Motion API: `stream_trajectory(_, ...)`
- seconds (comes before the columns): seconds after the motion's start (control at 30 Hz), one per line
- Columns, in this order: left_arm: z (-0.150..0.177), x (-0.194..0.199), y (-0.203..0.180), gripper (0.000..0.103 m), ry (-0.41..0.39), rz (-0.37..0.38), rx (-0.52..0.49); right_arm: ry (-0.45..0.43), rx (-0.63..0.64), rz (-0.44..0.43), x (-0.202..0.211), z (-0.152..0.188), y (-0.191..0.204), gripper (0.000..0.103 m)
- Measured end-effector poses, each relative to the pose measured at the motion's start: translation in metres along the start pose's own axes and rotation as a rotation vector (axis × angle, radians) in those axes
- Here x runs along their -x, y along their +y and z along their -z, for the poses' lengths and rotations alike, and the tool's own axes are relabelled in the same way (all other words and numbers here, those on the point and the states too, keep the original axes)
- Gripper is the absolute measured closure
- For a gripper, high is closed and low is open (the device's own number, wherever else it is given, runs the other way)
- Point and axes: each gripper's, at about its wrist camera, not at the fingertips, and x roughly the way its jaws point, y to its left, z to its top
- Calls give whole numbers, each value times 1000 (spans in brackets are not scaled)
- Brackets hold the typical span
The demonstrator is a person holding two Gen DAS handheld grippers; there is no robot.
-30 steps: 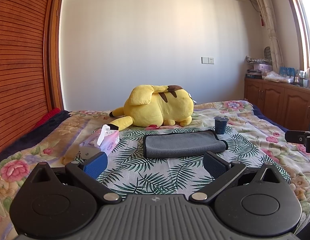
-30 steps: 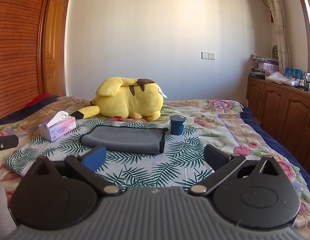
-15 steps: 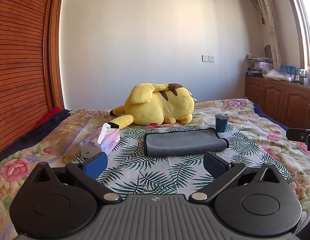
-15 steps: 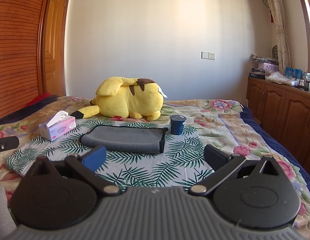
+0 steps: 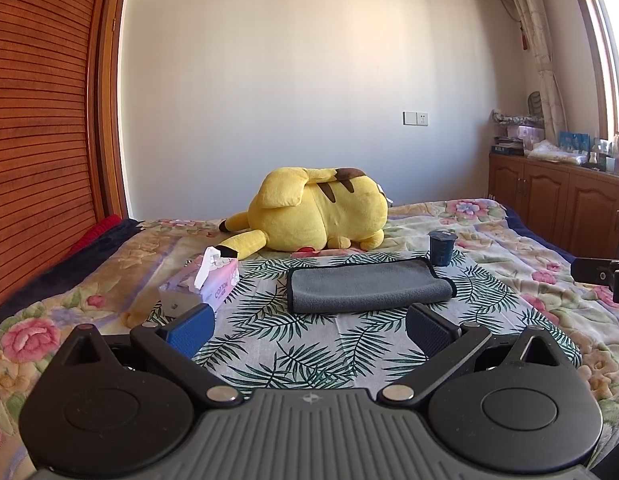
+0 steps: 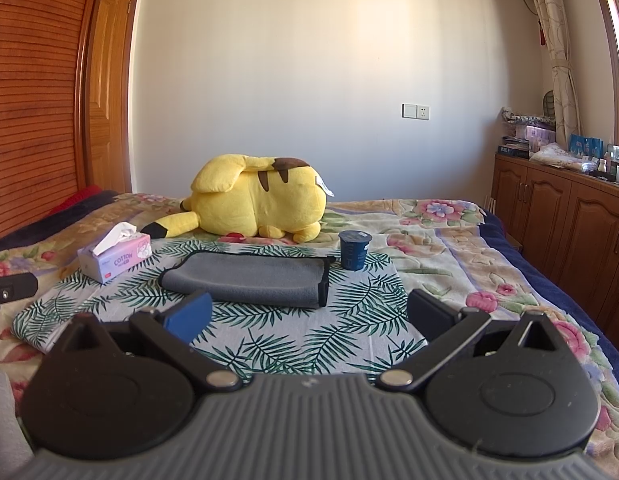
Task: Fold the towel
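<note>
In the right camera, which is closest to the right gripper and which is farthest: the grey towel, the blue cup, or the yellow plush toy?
1. Folded grey towel, straight ahead on the leaf-print cloth.
2. Small dark blue cup, just behind the towel's right end.
3. Yellow plush toy, farthest, lying near the wall.

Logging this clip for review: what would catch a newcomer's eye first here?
The big yellow Pikachu plush lying on its side at the far end of the bed, against the bare wall. In front of it, a folded grey towel lies on the palm-leaf cloth, with a pink tissue box to its left and a dark blue cup at its far right corner.
</note>
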Motion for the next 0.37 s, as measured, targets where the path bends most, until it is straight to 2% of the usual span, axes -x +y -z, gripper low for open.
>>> stream_trajectory(0.37, 0, 0, 1, 16, 1, 1, -1, 0, 0, 0, 0, 0, 0, 0)
